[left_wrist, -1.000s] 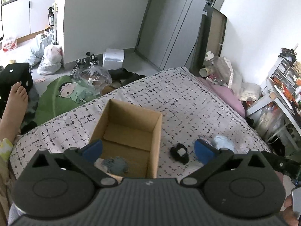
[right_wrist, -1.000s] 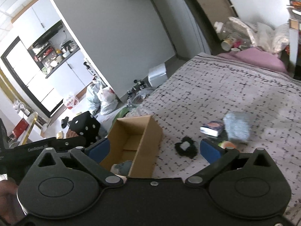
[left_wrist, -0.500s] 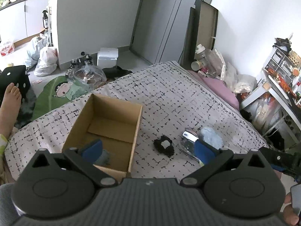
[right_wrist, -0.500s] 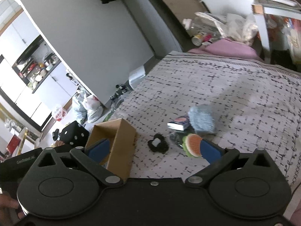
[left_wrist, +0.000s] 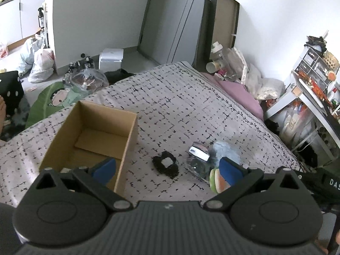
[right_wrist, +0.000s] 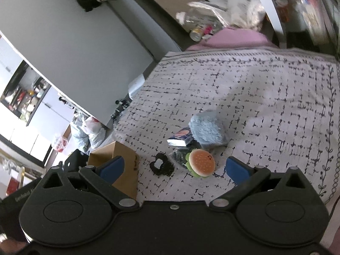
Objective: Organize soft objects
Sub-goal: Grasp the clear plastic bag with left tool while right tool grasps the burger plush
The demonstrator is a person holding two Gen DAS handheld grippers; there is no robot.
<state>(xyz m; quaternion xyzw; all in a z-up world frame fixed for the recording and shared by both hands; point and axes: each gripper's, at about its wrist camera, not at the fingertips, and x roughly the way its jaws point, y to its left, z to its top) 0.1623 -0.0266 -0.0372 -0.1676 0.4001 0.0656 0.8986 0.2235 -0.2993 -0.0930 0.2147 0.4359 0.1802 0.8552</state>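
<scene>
Left wrist view: taken from above near bed (left_wrist: 191,106) edge, faced across bed toward wall – cardboard box (left_wrist: 93,136) close below. Right wrist view: tilted, aimed lower. Shared: box (right_wrist: 123,165), black scrunchie (right_wrist: 160,166), burger plush (right_wrist: 201,162).

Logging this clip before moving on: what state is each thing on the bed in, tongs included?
Cardboard box: open, upright, mostly bare inside.
Black scrunchie: on the bedspread, outside the box.
Burger plush: on the bedspread, not gripped.
Blue fluffy ball: on the bedspread, beside a small packet.
Left tongs: open, holding nothing.
Right tongs: open, holding nothing.
</scene>
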